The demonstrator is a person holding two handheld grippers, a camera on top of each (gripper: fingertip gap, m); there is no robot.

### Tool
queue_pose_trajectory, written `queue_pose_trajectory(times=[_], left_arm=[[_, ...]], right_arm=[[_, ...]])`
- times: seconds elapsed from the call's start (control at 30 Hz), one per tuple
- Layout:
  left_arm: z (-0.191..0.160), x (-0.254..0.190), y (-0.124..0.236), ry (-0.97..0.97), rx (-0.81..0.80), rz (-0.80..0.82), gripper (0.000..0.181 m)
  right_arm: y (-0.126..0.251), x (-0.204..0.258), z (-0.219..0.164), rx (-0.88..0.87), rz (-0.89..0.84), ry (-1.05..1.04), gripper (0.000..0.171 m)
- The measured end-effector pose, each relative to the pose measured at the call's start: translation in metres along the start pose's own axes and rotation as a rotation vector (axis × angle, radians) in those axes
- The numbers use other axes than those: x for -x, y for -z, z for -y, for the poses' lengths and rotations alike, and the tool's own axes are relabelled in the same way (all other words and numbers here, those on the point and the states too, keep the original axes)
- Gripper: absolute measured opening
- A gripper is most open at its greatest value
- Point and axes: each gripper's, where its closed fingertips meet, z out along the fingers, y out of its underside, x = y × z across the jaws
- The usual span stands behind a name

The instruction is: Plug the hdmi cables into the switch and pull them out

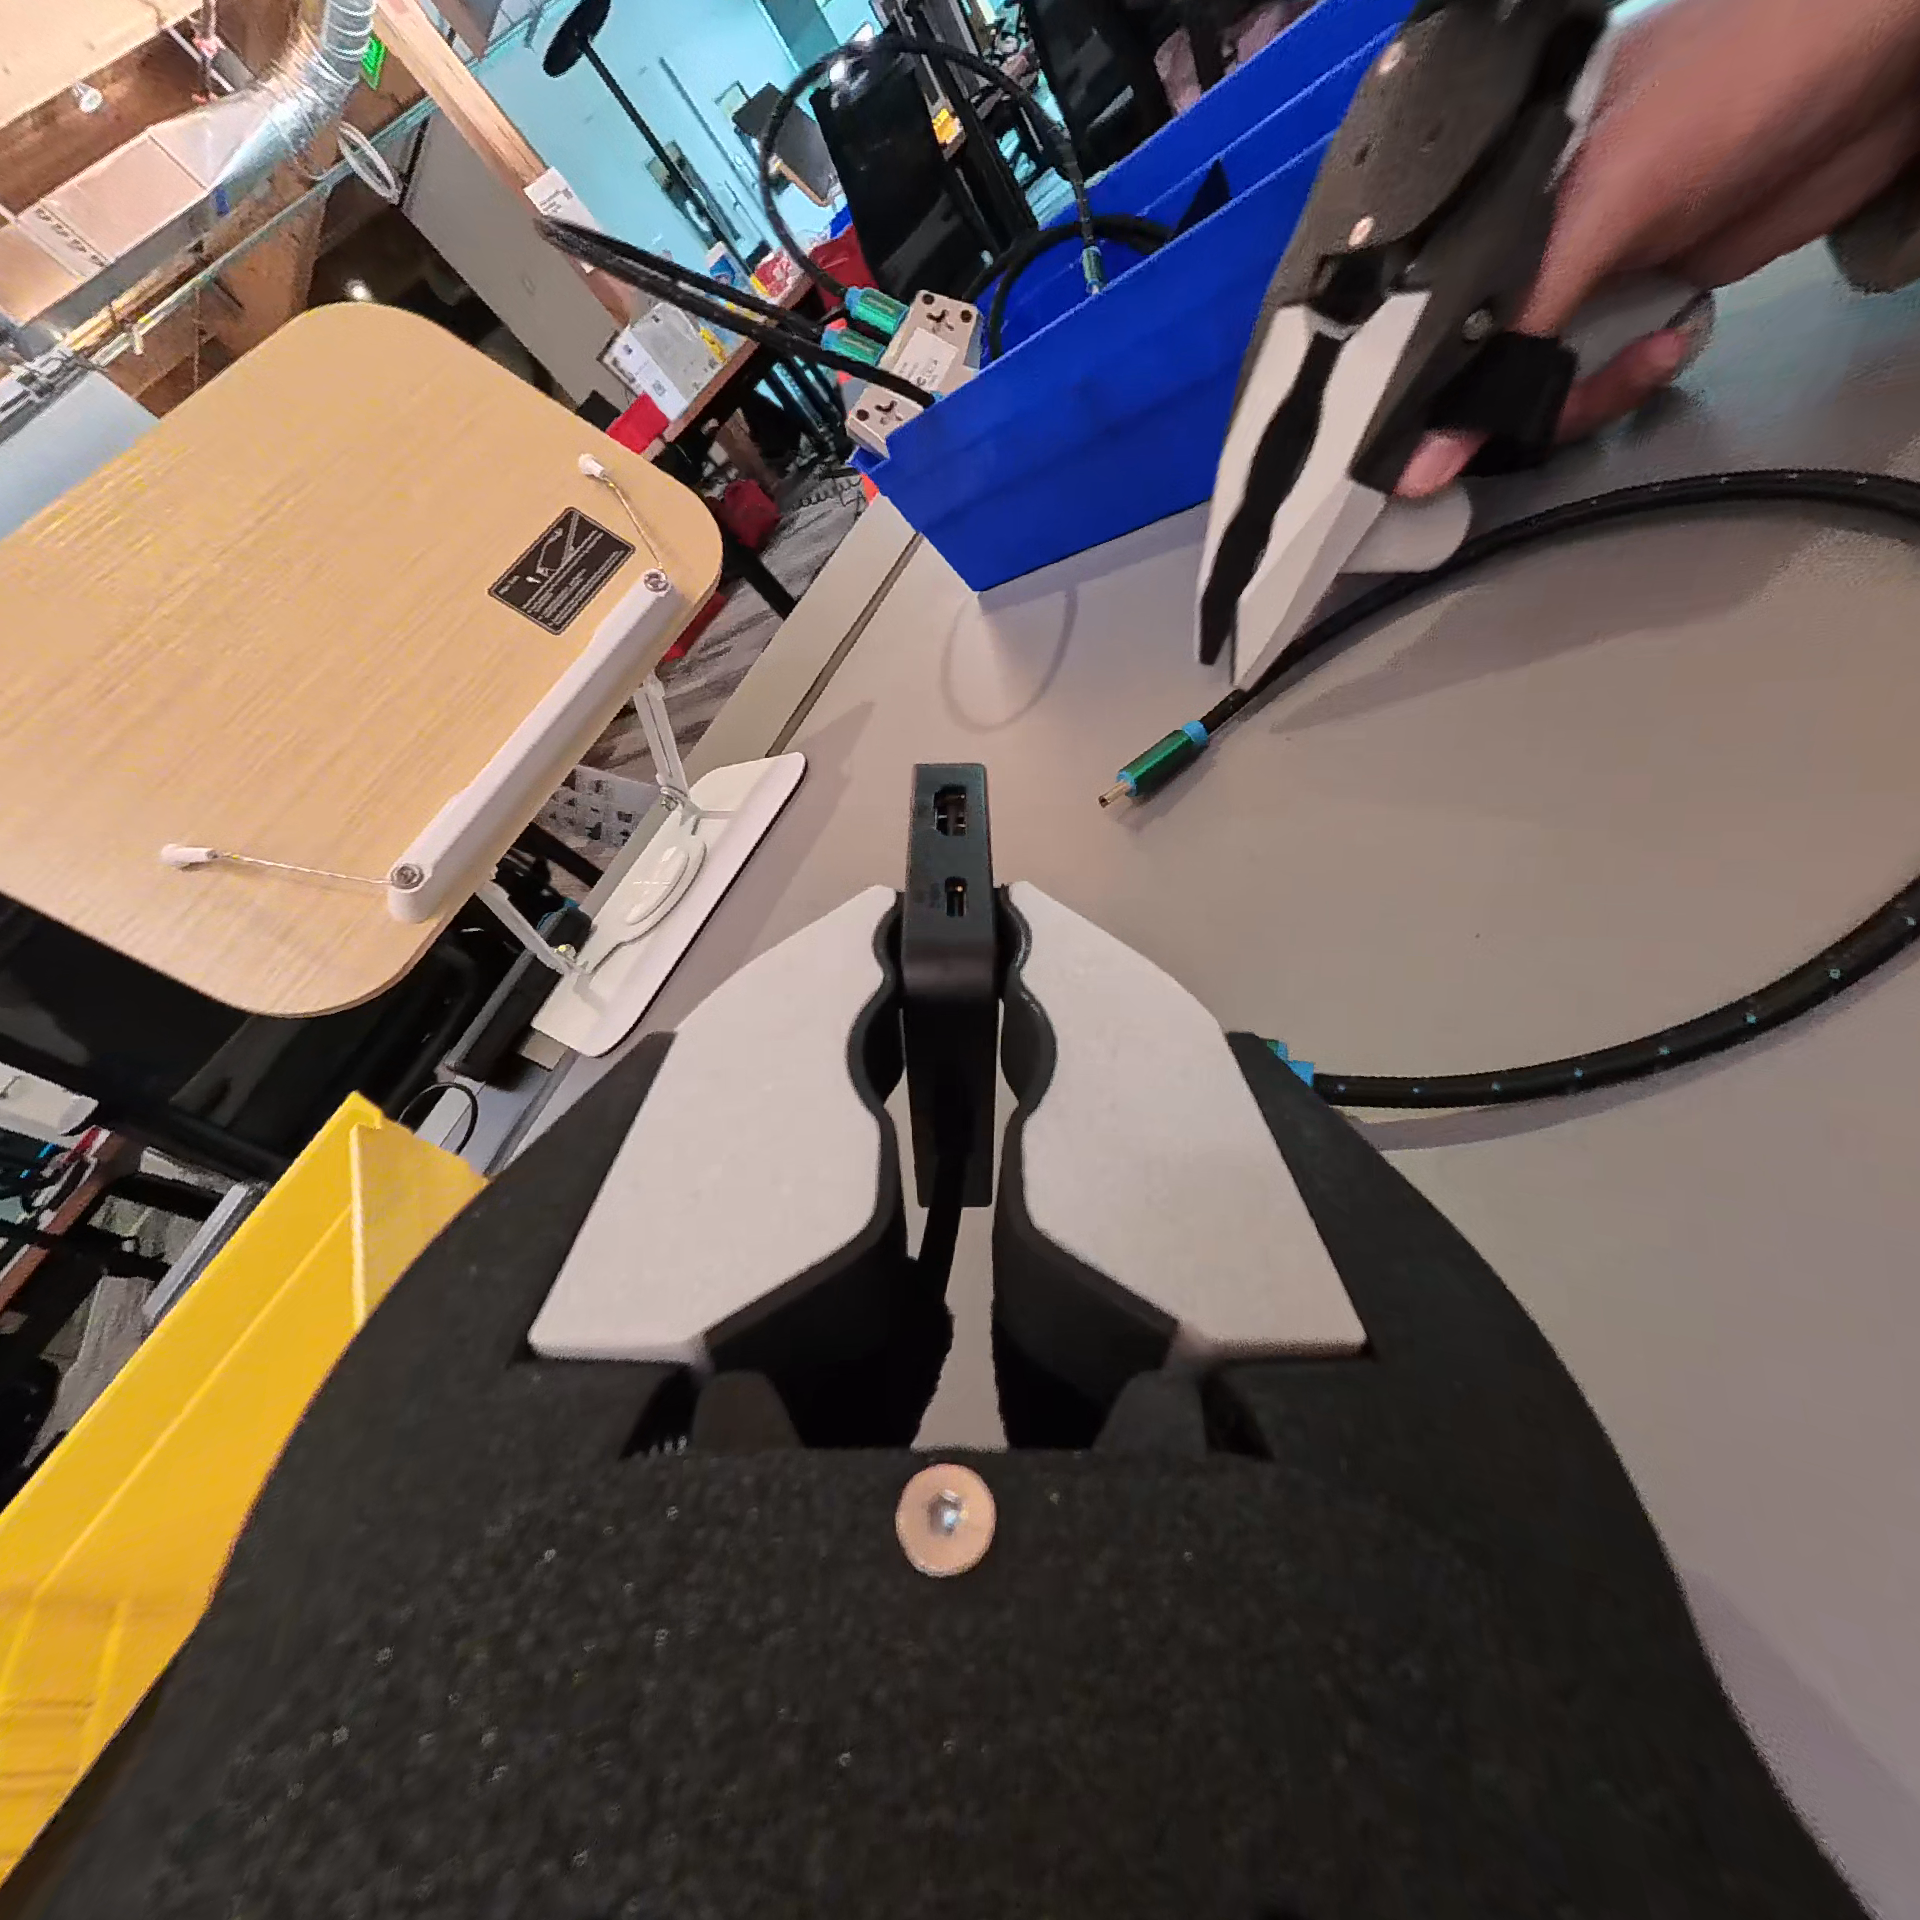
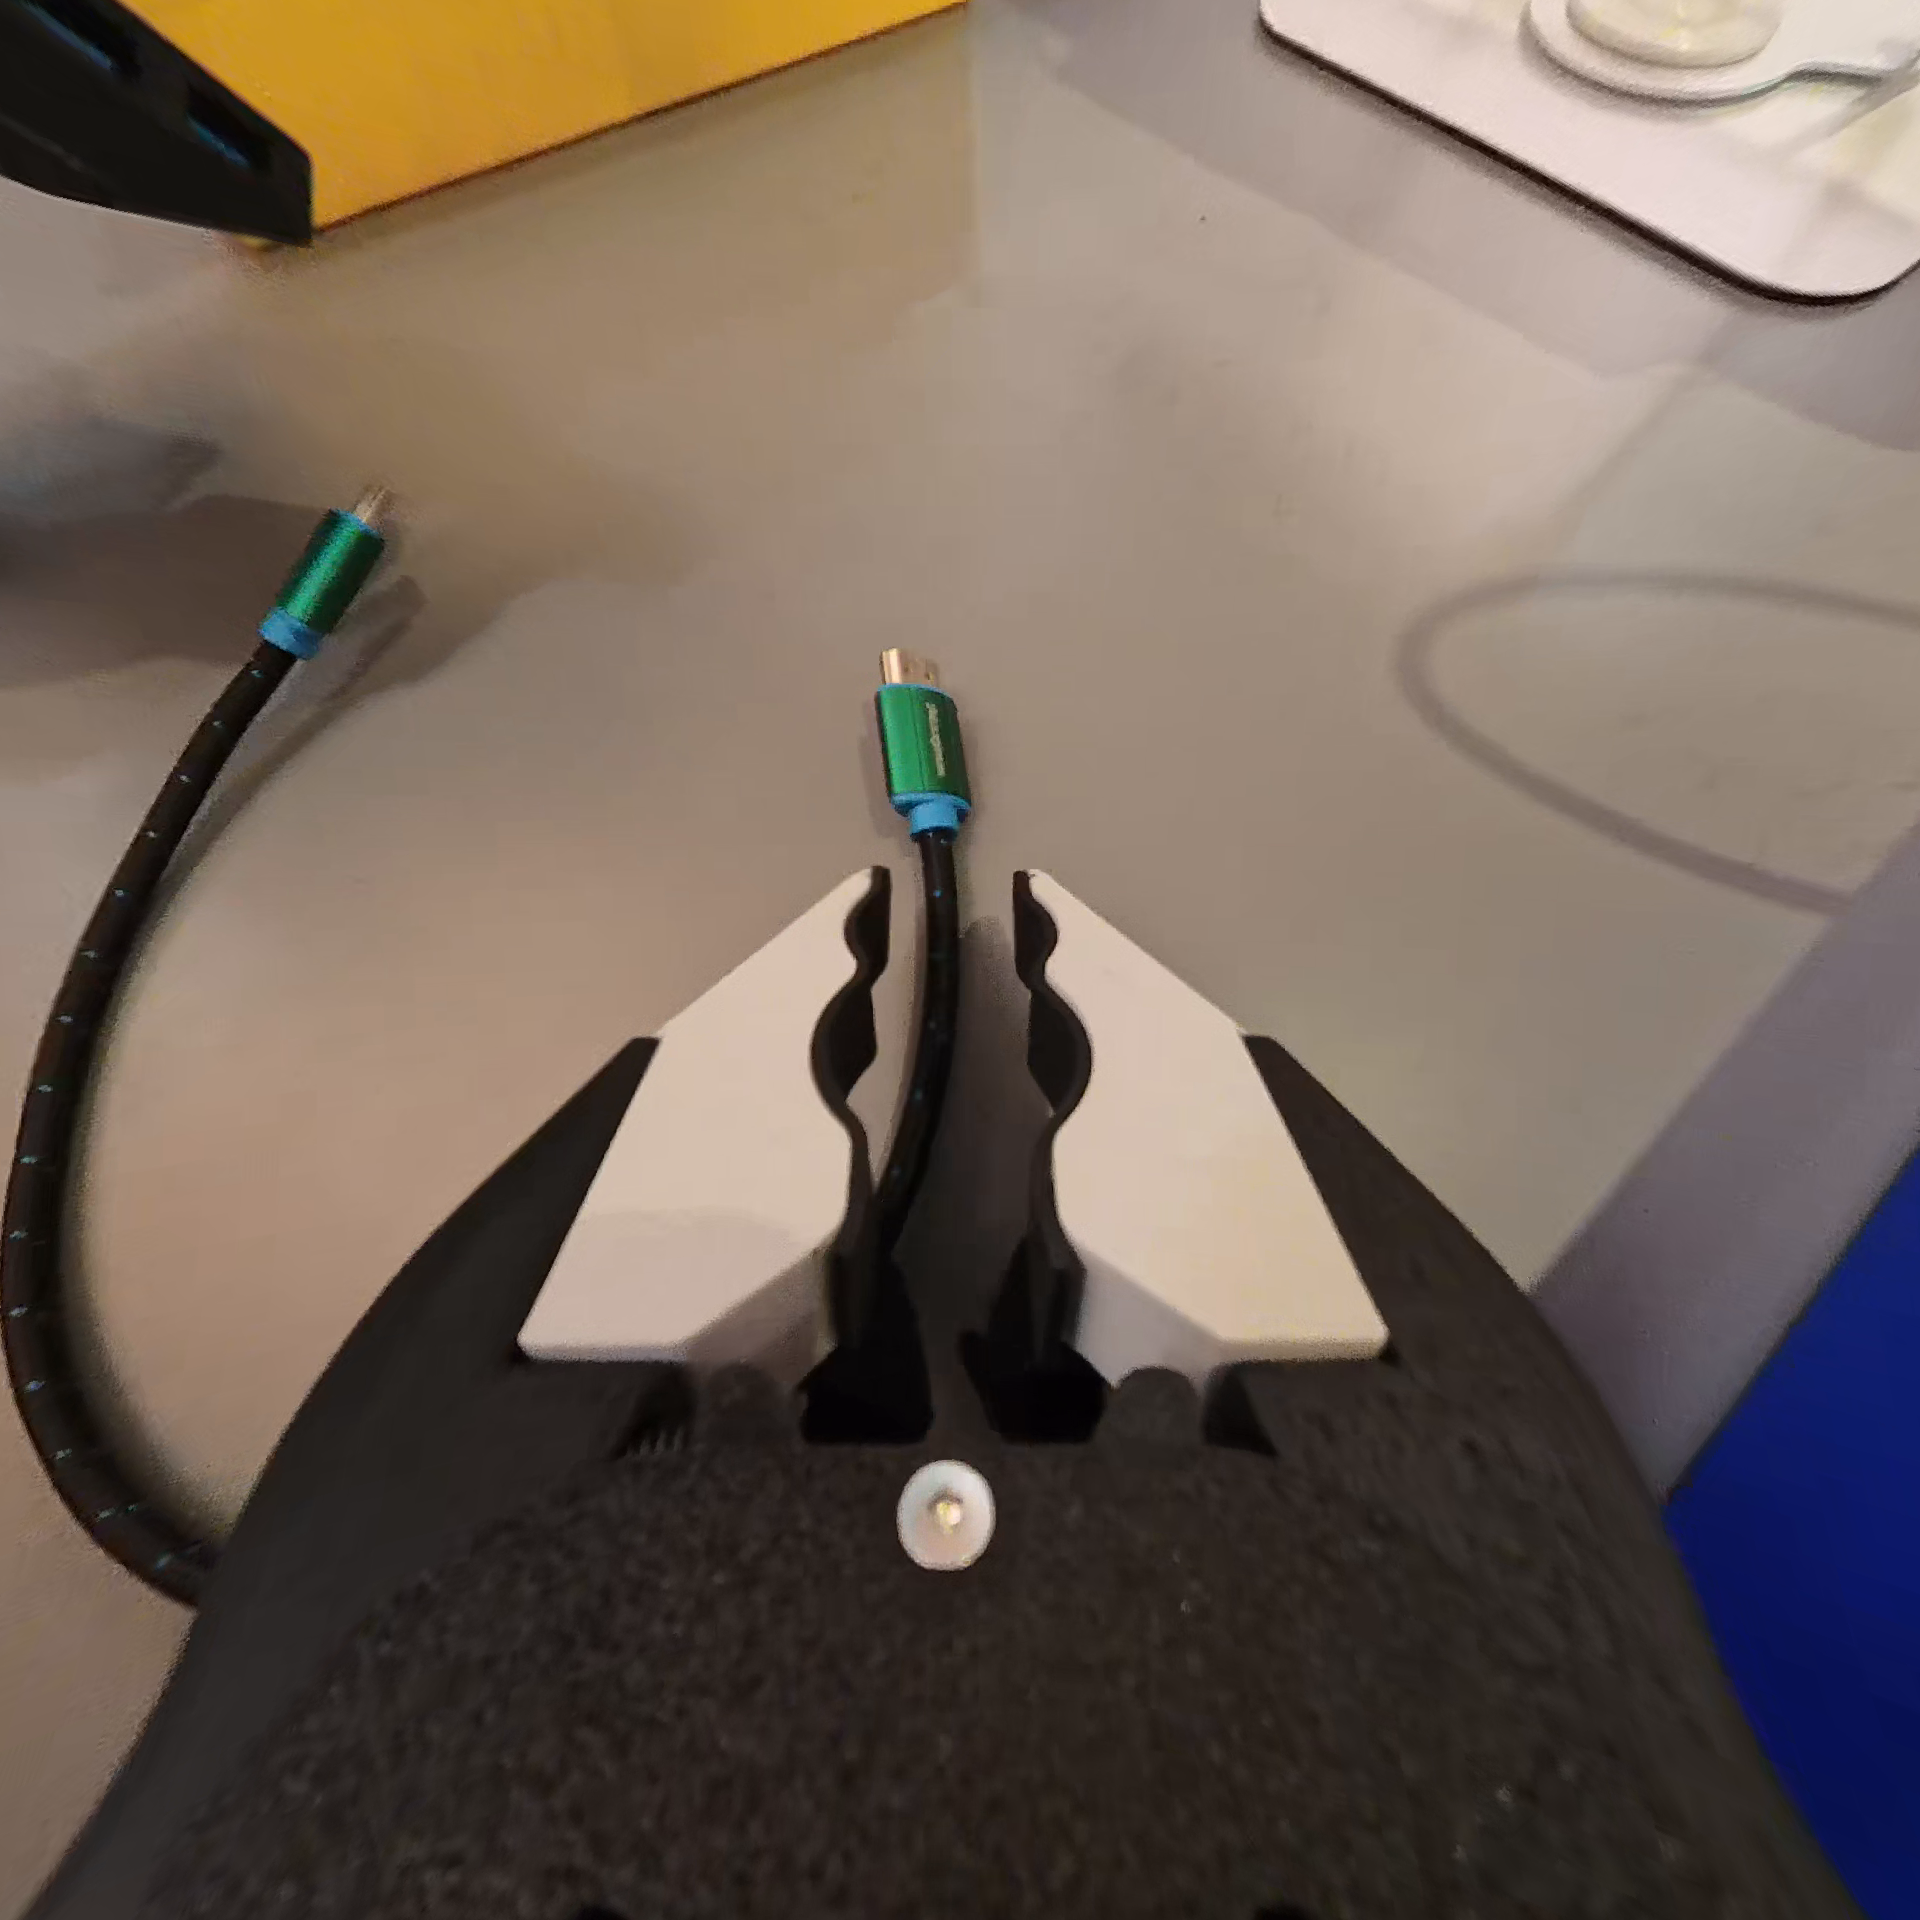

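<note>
Left gripper (image 1: 948,904) is clamped tight on the slim black plastic hdmi switch (image 1: 948,894), ports facing 12 o'clock. Right gripper (image 2: 951,883) is partly open w/ the black braided hdmi cable (image 2: 925,1049) running loose btwn the jaws, green metal plug (image 2: 920,743) just past the tips on the grey table (image 2: 1195,623). 2nd green-tipped cable (image 2: 327,577) lies at 10 o'clock.

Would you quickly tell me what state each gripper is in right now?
Left gripper: shut on the switch.
Right gripper: open, fingers either side of the cable, not gripping it.
</note>
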Motion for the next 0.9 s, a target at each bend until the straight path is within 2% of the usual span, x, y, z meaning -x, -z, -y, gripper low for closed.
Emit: queue_pose_trajectory(times=[0.2, 0.3, 0.4, 0.47, 0.53, 0.63, 0.77, 0.9], left_arm=[[0.002, -0.011, -0.004, -0.065, 0.006, -0.021, 0.014], [0.005, -0.015, -0.006, -0.060, -0.004, -0.036, 0.014], [0.005, -0.016, -0.008, -0.052, -0.004, -0.039, 0.014], [0.004, -0.015, -0.009, -0.061, 0.010, -0.030, 0.014], [-0.001, -0.011, -0.011, -0.093, 0.046, -0.002, 0.014], [-0.007, -0.009, -0.013, -0.174, 0.099, 0.034, 0.014], [-0.011, -0.007, -0.019, -0.273, 0.157, 0.072, 0.014], [-0.007, -0.009, -0.029, -0.337, 0.211, 0.097, 0.014]], right_arm=[[-0.018, 0.002, -0.005, 0.095, 0.063, 0.036, 0.020], [-0.021, 0.008, -0.001, 0.086, 0.137, -0.022, 0.019], [-0.023, 0.013, 0.000, 0.100, 0.224, -0.103, 0.009], [-0.022, 0.010, 0.004, 0.069, 0.220, -0.118, 0.009], [-0.013, 0.010, 0.014, 0.012, 0.189, -0.051, 0.009], [0.011, 0.020, 0.030, 0.045, 0.102, 0.124, 0.008], [0.044, 0.042, 0.042, 0.203, -0.003, 0.326, 0.009], [0.050, 0.069, 0.046, 0.288, -0.012, 0.361, 0.009]])
